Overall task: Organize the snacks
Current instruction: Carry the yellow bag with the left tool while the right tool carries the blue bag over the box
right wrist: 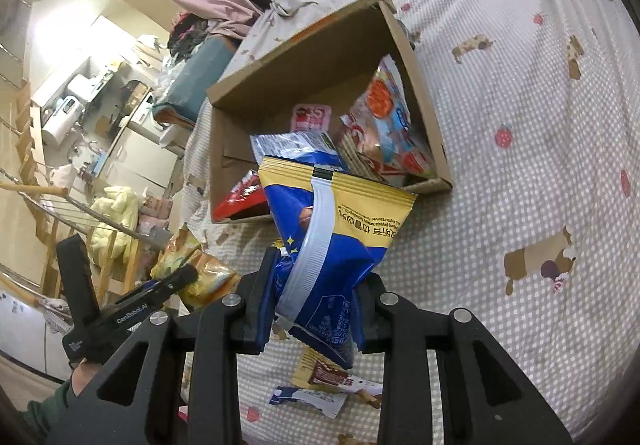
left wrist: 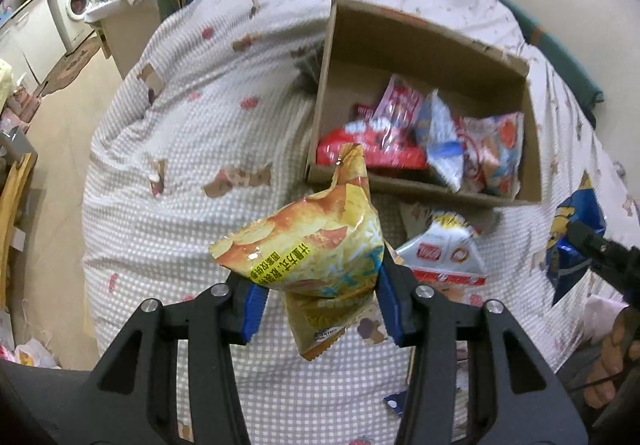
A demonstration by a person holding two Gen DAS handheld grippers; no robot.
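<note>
Right now you are carrying a snack in each hand toward the box, so the step in hand is the transfer, not the pick. Your left gripper (left wrist: pixel 320 293) is clamping the yellow chip bag (left wrist: pixel 312 245) between its blue pads, the bag bulging up and hanging above the checked bedspread (left wrist: pixel 180 165). Your right gripper (right wrist: pixel 312 309) is pinching the blue-and-yellow snack bag (right wrist: pixel 332 237) by its lower part, so the bag is standing up crumpled in front of the camera.

Just beyond the left gripper, a white-and-red packet (left wrist: pixel 444 257) is lying on the bed, near the box's front wall; below the right gripper a few small packets (right wrist: pixel 332 385) are waiting too. Further off, the cardboard box (left wrist: pixel 420 33) is sitting open on the bed, already holding red, pink and silver-blue bags (left wrist: pixel 420 141) bunched toward one side.

Next, you are likely needing to lift both bags over the near wall and loosen one gripper at a time above the bare part of the box floor.
</note>
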